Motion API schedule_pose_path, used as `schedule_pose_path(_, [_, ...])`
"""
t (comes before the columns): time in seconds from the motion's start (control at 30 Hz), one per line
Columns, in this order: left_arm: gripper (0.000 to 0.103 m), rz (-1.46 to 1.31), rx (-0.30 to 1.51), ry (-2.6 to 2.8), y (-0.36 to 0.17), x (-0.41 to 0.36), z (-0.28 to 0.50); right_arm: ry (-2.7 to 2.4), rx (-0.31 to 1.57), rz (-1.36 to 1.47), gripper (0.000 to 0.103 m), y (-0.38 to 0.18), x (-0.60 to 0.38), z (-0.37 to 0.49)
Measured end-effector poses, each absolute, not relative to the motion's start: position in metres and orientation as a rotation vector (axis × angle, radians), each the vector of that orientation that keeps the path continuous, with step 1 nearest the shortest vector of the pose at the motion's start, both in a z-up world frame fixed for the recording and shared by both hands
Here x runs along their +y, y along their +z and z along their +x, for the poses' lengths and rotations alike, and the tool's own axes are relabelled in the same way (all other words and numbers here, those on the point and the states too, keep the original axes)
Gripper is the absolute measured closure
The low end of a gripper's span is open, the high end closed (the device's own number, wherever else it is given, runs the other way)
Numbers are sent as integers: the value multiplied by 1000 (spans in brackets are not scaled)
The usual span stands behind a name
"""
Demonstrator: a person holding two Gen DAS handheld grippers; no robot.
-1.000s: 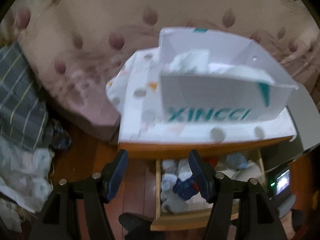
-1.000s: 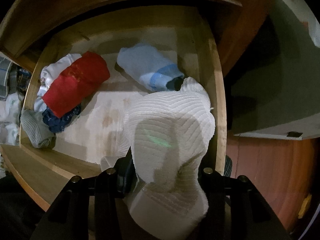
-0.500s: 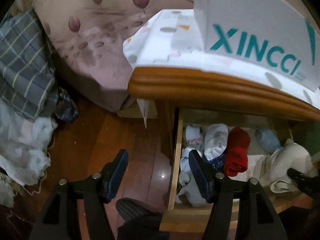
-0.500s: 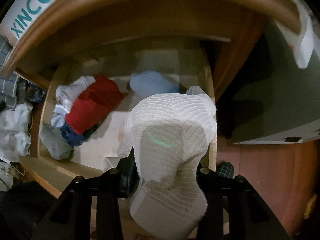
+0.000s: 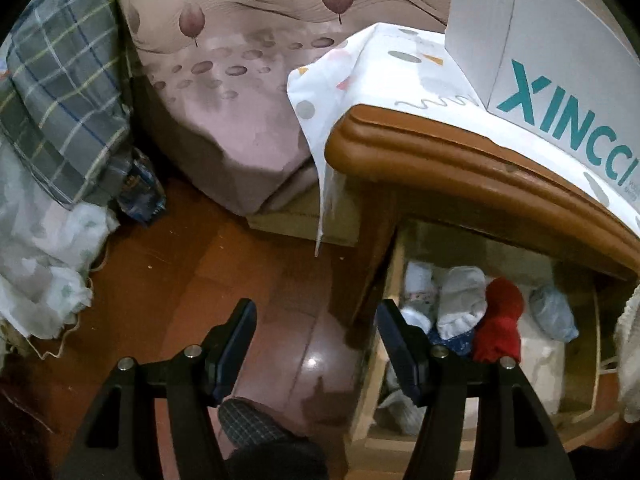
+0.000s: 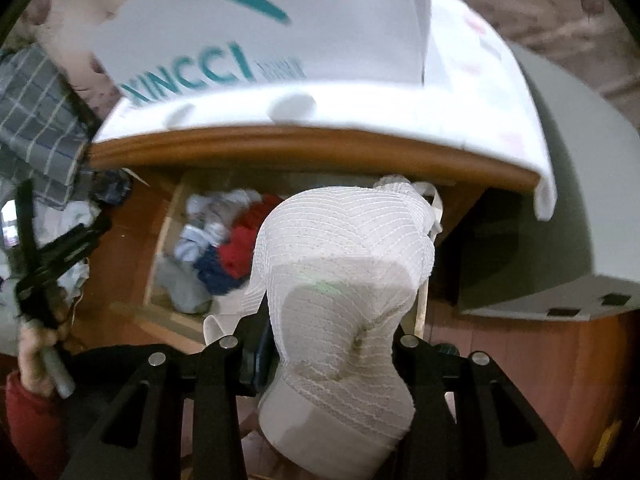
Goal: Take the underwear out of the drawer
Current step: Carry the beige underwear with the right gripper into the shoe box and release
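My right gripper (image 6: pixel 320 344) is shut on a white ribbed piece of underwear (image 6: pixel 340 272) and holds it up in front of the open wooden drawer (image 6: pixel 160 248); its edge shows at the right of the left wrist view (image 5: pixel 628 344). The drawer (image 5: pixel 384 308) holds rolled items: a red one (image 5: pixel 500 324), a white one (image 5: pixel 460 304), a light blue one (image 5: pixel 552 312) and a dark blue one (image 6: pixel 216 272). My left gripper (image 5: pixel 316 332) is open and empty, above the floor left of the drawer; it shows in the right wrist view (image 6: pixel 44 256).
A white XINCCI box (image 5: pixel 560 80) stands on a dotted cloth (image 5: pixel 360 68) on the wooden nightstand top (image 5: pixel 460 168). A pink bed (image 5: pixel 240 80) lies behind. Checked fabric (image 5: pixel 64 88) and white cloth (image 5: pixel 44 256) pile at the left. A grey cabinet (image 6: pixel 560 200) stands right.
My right gripper has lifted the white underwear up and back out of the drawer. My left gripper has swung left and lower, so the drawer now sits at its right.
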State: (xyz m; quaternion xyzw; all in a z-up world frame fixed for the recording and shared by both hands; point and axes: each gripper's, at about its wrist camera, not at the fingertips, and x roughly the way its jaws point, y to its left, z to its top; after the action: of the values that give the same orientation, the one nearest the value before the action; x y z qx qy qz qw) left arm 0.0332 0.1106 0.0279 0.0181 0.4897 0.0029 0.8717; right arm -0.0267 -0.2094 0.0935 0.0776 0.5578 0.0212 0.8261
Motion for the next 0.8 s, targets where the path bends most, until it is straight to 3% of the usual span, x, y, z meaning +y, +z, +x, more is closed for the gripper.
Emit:
schedule_pose_path(0.4, [39, 77, 1003, 1, 32, 104, 32, 73, 977, 120, 67, 223, -209, -39])
schedule_pose_path(0.8, [39, 44, 1022, -2, 30, 109, 36, 75, 801, 110, 67, 310, -200, 29])
